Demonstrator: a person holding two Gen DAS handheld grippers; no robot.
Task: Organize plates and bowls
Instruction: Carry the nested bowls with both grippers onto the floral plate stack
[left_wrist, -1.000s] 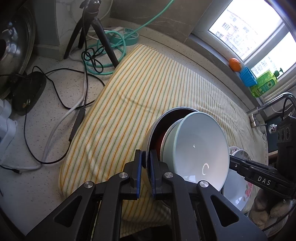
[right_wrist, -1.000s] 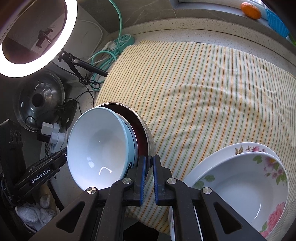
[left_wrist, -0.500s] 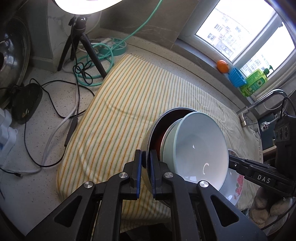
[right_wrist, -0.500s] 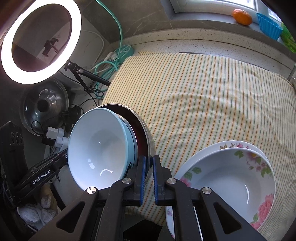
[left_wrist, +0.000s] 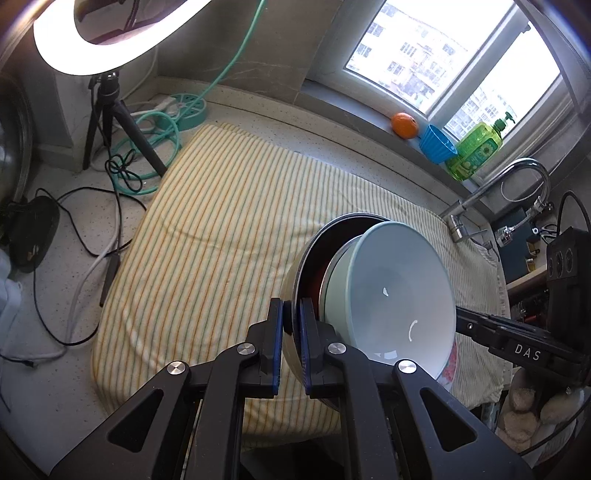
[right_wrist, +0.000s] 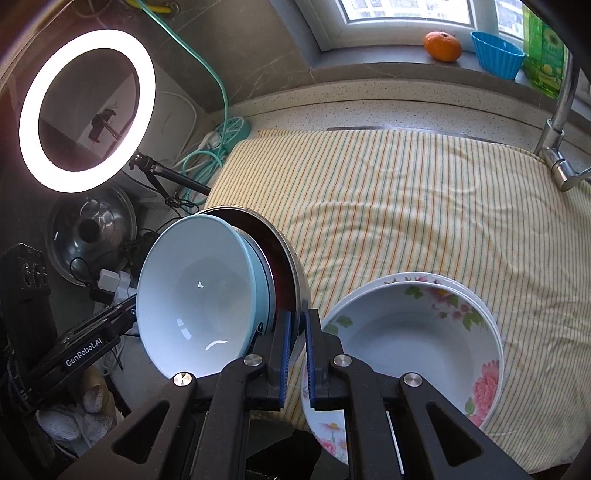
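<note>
Bowls nested in a metal pan (left_wrist: 295, 280) hang in the air above the near edge of the striped cloth (left_wrist: 221, 229), carried by both tongs at once. The left gripper (left_wrist: 291, 325) is clamped on the pan's rim at its 6 o'clock in the left view, jaws nearly together with only the thin rim between the pads; the right gripper (right_wrist: 295, 332) pinches the opposite side of the same rim, just as tightly. Inside the pan sit a pale green bowl (left_wrist: 336, 269) and, innermost, a white bowl (left_wrist: 399, 291), glossy, empty and clean, with the pan's dark red inner wall showing behind them. At 4 o'clock in the right view a flowered bowl (right_wrist: 417, 332) rests in a flowered plate (right_wrist: 325, 432) on the cloth's near edge. Judging by this, sorting is well along: two nested sets exist, one set down and one in transit. Left to do, it seems, is placing the carried stack, perhaps on the open cloth.
</note>
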